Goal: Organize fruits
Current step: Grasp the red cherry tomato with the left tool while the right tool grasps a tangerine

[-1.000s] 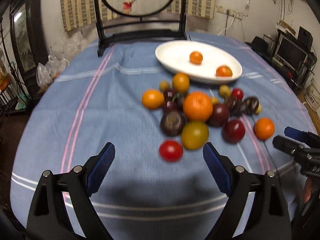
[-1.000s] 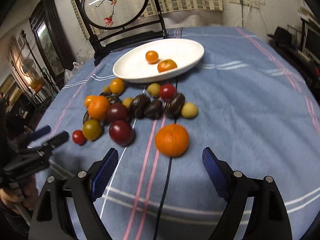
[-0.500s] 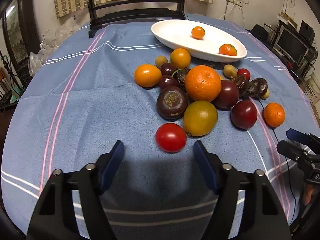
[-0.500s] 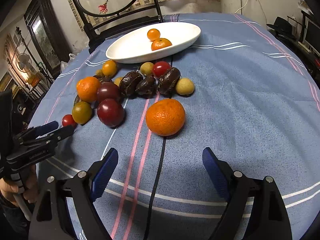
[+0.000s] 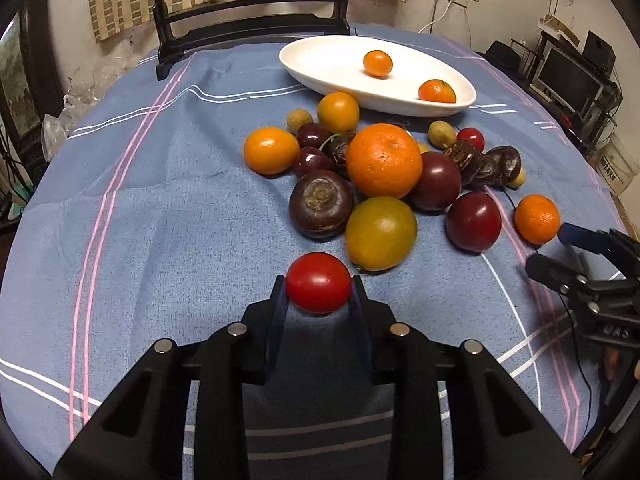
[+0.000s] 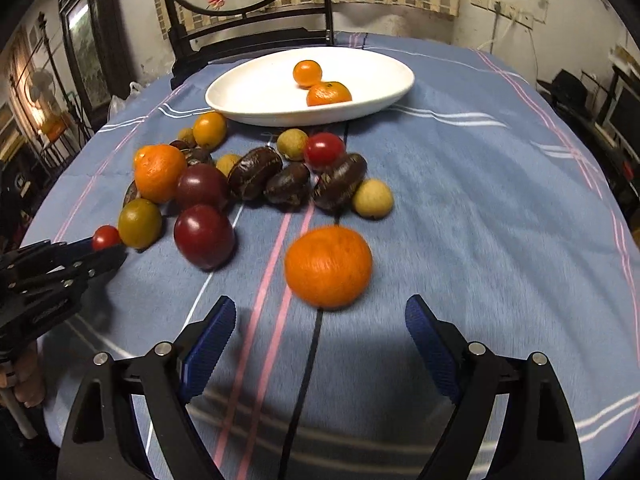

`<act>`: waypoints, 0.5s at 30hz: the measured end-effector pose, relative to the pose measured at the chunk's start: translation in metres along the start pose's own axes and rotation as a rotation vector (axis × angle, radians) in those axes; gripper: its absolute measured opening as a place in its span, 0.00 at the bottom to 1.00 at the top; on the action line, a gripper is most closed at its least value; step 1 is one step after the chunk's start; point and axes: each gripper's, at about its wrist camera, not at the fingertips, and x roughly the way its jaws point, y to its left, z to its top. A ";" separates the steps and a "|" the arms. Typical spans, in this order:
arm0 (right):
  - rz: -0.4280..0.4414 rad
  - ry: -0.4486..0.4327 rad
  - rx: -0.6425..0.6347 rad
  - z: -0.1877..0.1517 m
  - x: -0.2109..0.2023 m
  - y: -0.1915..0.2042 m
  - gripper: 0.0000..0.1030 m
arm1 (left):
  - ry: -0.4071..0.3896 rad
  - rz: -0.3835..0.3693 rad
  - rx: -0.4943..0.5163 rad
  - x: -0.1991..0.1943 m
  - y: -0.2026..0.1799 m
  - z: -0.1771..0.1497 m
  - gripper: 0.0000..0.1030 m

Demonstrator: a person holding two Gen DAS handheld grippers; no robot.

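Note:
A pile of mixed fruit lies on the blue tablecloth [image 5: 160, 220]. My left gripper [image 5: 319, 286] is shut on a small red tomato [image 5: 318, 282] at the near edge of the pile; it also shows in the right wrist view [image 6: 105, 237]. Just beyond it lie a yellow-green fruit [image 5: 380, 233] and a big orange [image 5: 384, 159]. My right gripper [image 6: 320, 322] is open, just short of a lone mandarin [image 6: 328, 266] that lies on the cloth. A white oval dish [image 5: 340, 68] at the back holds two small mandarins [image 5: 377, 63] [image 5: 437, 92].
A dark wooden stand with a round screen [image 5: 248, 12] stands behind the dish. A black cable [image 6: 304, 380] runs across the cloth under my right gripper. The table edge drops off at the left and right, with shelves and monitors [image 5: 572, 76] beyond.
My left gripper moved forward and closed on the red tomato. My right gripper moved closer to the lone mandarin and stayed open.

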 end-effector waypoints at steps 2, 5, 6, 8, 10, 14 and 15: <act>-0.018 0.006 -0.012 0.006 0.006 0.001 0.83 | 0.000 0.001 -0.003 0.000 0.000 -0.001 0.29; -0.030 0.019 -0.011 0.014 0.015 0.001 0.69 | 0.001 0.002 -0.002 -0.001 0.000 -0.001 0.29; -0.041 0.017 -0.013 0.015 0.016 0.002 0.64 | 0.000 0.003 -0.001 -0.001 0.001 -0.001 0.29; -0.058 -0.001 -0.016 0.018 0.015 0.002 0.42 | 0.000 0.006 0.003 -0.002 0.000 -0.001 0.29; -0.046 -0.006 -0.008 0.016 0.014 0.000 0.42 | 0.002 0.008 0.009 -0.002 0.000 -0.001 0.29; 0.016 -0.039 0.016 0.010 0.002 -0.005 0.41 | -0.016 0.010 0.024 -0.011 -0.001 0.002 0.29; 0.035 -0.054 0.018 0.010 -0.004 -0.006 0.41 | -0.023 0.005 0.028 -0.015 -0.002 0.004 0.29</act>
